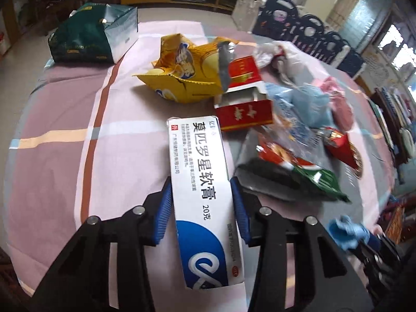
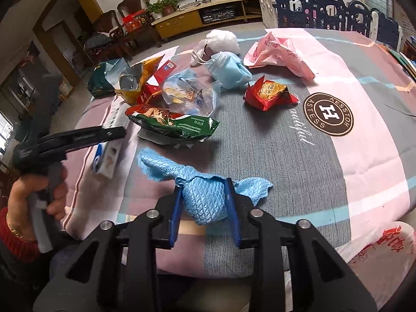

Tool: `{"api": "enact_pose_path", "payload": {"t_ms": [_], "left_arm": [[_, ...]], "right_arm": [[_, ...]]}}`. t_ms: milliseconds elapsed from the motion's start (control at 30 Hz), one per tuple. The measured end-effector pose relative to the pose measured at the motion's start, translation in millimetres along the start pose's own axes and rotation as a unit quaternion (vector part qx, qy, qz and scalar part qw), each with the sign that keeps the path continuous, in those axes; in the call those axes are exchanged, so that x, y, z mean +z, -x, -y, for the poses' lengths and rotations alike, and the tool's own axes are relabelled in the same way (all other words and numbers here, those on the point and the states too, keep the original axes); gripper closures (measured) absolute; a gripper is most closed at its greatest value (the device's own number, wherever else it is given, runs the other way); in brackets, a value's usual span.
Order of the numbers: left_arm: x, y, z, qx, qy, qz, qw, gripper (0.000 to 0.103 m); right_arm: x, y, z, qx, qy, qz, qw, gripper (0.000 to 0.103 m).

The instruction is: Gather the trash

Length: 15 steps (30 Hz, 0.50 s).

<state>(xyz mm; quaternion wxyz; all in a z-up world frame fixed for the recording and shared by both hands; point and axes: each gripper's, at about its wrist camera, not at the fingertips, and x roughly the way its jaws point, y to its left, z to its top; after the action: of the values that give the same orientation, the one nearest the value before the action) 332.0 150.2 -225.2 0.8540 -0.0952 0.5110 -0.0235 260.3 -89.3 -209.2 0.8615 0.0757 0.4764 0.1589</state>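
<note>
My left gripper (image 1: 201, 184) has its blue pads against both long sides of a white and blue ointment box (image 1: 200, 182) that lies on the tablecloth. The right wrist view shows the same box (image 2: 106, 156) under the left gripper (image 2: 114, 132), held by a hand. My right gripper (image 2: 204, 187) is shut on a crumpled light blue cloth (image 2: 202, 200) that fills the gap between its pads, with loose ends sticking out on both sides. Beyond lie a yellow snack bag (image 1: 182, 78), a red cigarette pack (image 1: 244, 111), a green and red wrapper (image 2: 171, 124) and a red wrapper (image 2: 270, 96).
A striped cloth (image 2: 286, 156) covers the round table. Further litter lies at the back: a pink bag (image 2: 278, 52), a blue mask (image 2: 231, 70), white plastic (image 2: 223, 39), a clear bag (image 2: 187, 96). A dark green box (image 1: 93, 36) stands far left. A white printed plastic bag (image 2: 377, 249) hangs at the near right edge.
</note>
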Motion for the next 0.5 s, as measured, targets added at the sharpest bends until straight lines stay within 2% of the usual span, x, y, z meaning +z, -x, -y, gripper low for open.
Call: {"api": "enact_pose_path", "payload": {"t_ms": [100,133,500], "left_arm": [[-10.8,15.3,-2.6,-0.016,-0.014,0.009,0.9997,0.059],[-12.3,16.4,-2.8,-0.023,-0.013,0.007,0.9996,0.059],[-27.2,21.8,-5.2,-0.032,-0.009,0.007,0.9994,0.059]], "right_arm": [[-0.3,-1.0,-1.0,-0.013,0.007,0.002,1.0,0.042],[0.1,-1.6,-1.7,-0.02,0.01,0.004,1.0,0.039],[-6.6,-28.4,-14.6,-0.029,0.03,-0.031,0.999,0.037]]}}
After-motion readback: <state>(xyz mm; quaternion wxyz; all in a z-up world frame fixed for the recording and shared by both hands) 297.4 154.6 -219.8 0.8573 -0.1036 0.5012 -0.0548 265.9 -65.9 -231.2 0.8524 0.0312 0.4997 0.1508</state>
